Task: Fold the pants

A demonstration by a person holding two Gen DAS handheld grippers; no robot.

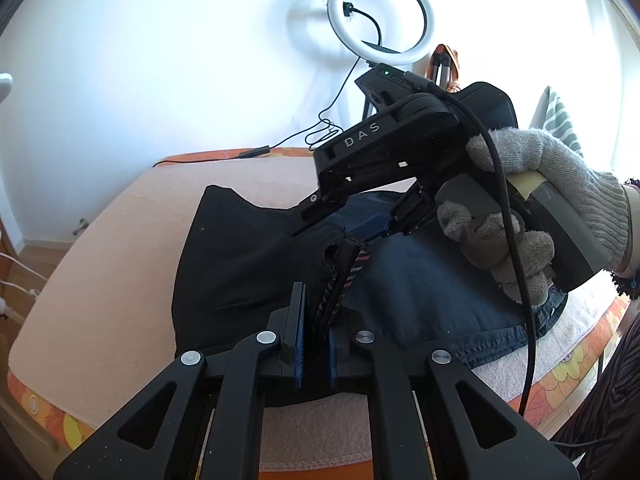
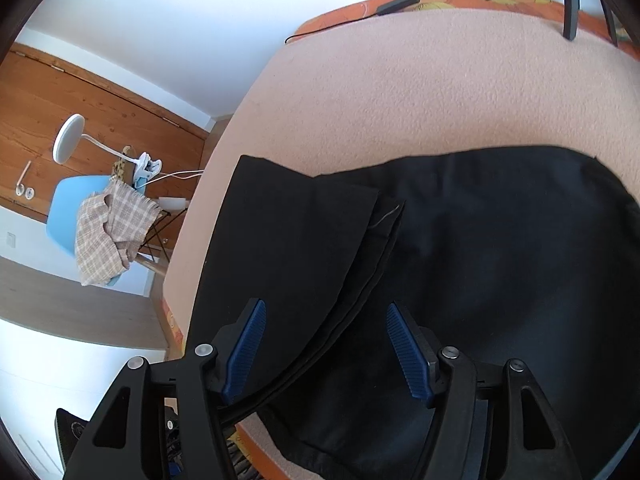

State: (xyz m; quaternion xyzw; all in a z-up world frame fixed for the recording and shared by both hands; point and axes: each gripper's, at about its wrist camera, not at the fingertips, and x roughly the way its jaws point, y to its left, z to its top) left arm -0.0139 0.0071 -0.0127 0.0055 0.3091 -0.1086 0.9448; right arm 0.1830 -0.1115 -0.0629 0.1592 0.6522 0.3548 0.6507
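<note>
Black pants (image 1: 248, 264) lie on a pink towel-covered table (image 1: 132, 240). My left gripper (image 1: 316, 320) is shut on the pants' waistband with its striped lining (image 1: 340, 280), lifted a little off the table. My right gripper (image 1: 360, 220), held by a gloved hand (image 1: 532, 200), hovers just beyond it over the pants. In the right wrist view the right gripper (image 2: 324, 344) is open, its blue pads (image 2: 246, 344) on either side of a folded edge of the black pants (image 2: 480, 260), gripping nothing.
A blue garment (image 1: 432, 292) lies under the pants at the right. A ring light (image 1: 380, 16) with a cable stands at the table's far edge. A blue chair with a checked cloth (image 2: 112, 232) and a white lamp (image 2: 68, 140) stand left of the table.
</note>
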